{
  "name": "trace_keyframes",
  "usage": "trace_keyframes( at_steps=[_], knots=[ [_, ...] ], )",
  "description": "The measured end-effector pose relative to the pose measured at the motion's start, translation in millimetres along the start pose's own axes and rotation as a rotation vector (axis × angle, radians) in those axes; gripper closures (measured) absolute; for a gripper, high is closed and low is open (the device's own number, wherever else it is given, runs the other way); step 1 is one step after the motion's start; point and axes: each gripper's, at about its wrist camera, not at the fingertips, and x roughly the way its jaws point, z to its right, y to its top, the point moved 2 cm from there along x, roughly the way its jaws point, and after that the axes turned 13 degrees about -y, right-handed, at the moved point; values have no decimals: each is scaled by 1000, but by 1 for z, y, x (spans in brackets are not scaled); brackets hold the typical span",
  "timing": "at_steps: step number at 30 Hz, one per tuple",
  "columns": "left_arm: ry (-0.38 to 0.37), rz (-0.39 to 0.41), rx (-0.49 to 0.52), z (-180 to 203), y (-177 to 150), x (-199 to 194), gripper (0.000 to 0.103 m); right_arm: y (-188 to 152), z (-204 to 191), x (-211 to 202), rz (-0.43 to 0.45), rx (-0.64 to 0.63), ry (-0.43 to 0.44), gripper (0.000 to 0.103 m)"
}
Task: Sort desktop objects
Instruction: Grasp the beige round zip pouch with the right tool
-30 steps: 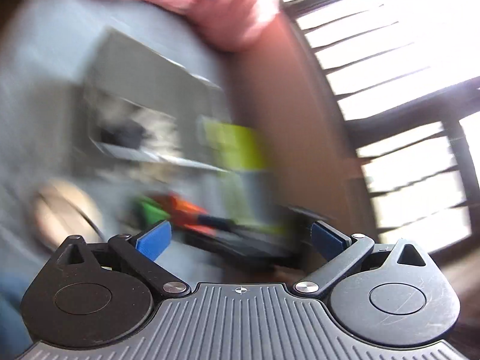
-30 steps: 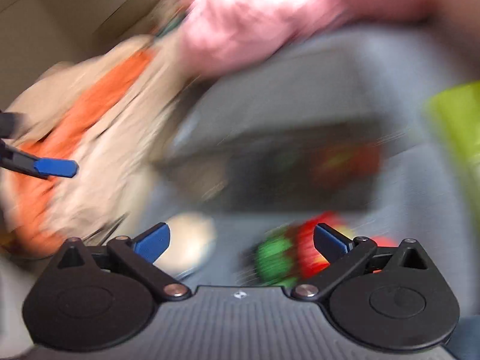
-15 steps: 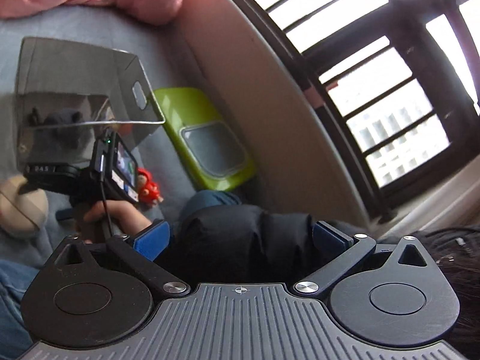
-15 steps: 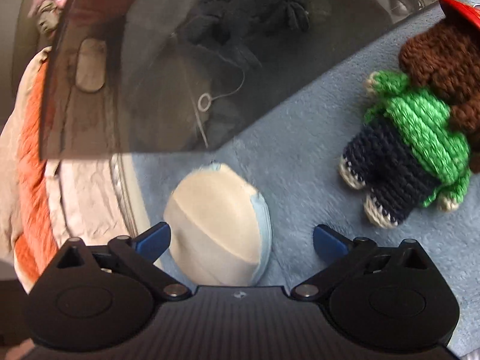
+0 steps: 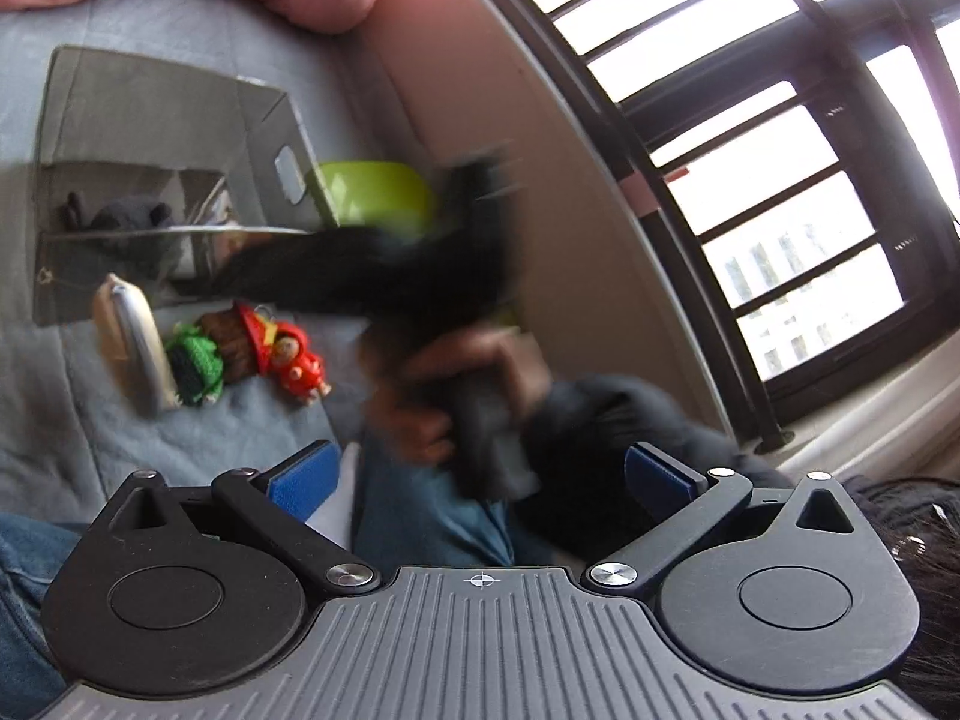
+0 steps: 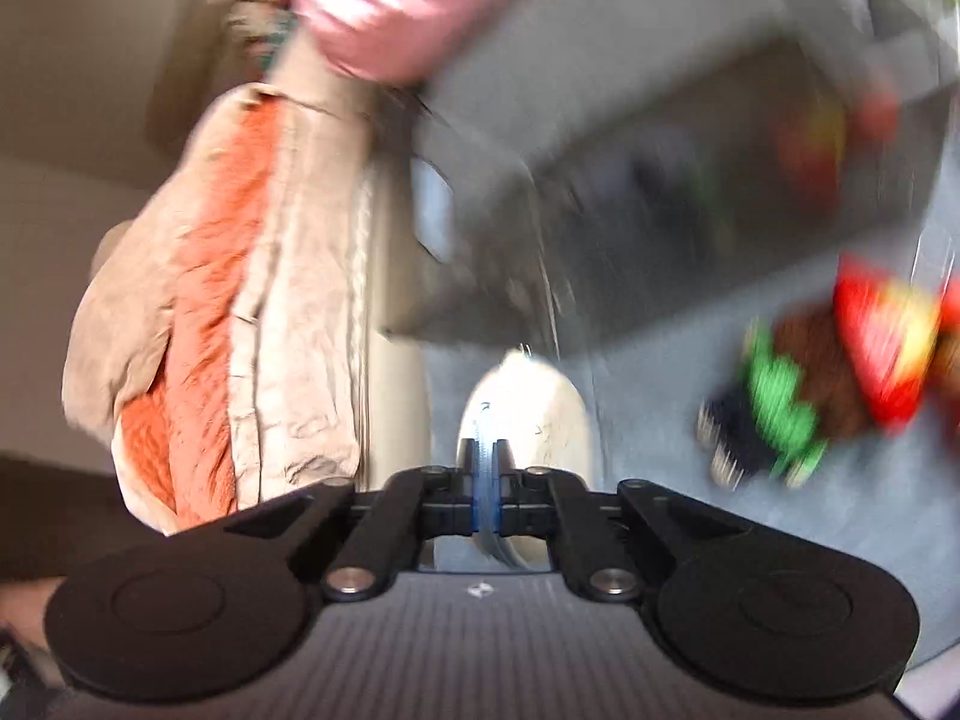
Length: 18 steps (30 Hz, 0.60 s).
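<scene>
Pinching the edge of a cream, blue-trimmed pouch [image 6: 528, 414], the right gripper [image 6: 487, 480] has its blue pads pressed together on the fabric at 12 o'clock of its own view. Past the pouch, toward 1 o'clock, stands a grey translucent box [image 6: 690, 192], badly blurred; at 3 o'clock a crocheted bear in green [image 6: 786, 402] lies on the blue bedcover [image 6: 660, 420] just beside a red toy [image 6: 882, 336]. At 10 o'clock hangs an orange and beige garment [image 6: 222, 312], with pink bedding [image 6: 384, 0] above. The left gripper [image 5: 477, 471] is spread wide and empty, held over a denim-clad leg [image 5: 420, 516]. Ahead of it at 12 o'clock the person's hand [image 5: 474, 378], smeared by motion, clutches the other tool's handle, dark sleeve at 2 o'clock
</scene>
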Motion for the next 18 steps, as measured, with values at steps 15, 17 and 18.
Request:
trace_keyframes(
  at_steps=[15,17,18],
  knots=[
    [27,47,-181,-52,-8,-26,0,41,-40,-30,-94,-357,-20,48],
    [-14,-4,-201,-51,-6,-10,0,16,-28,-7,-118,-381,-87,23],
    [-23,-50,-199,-48,-5,2,0,4,-20,4,-123,-386,-121,24]
  ],
)
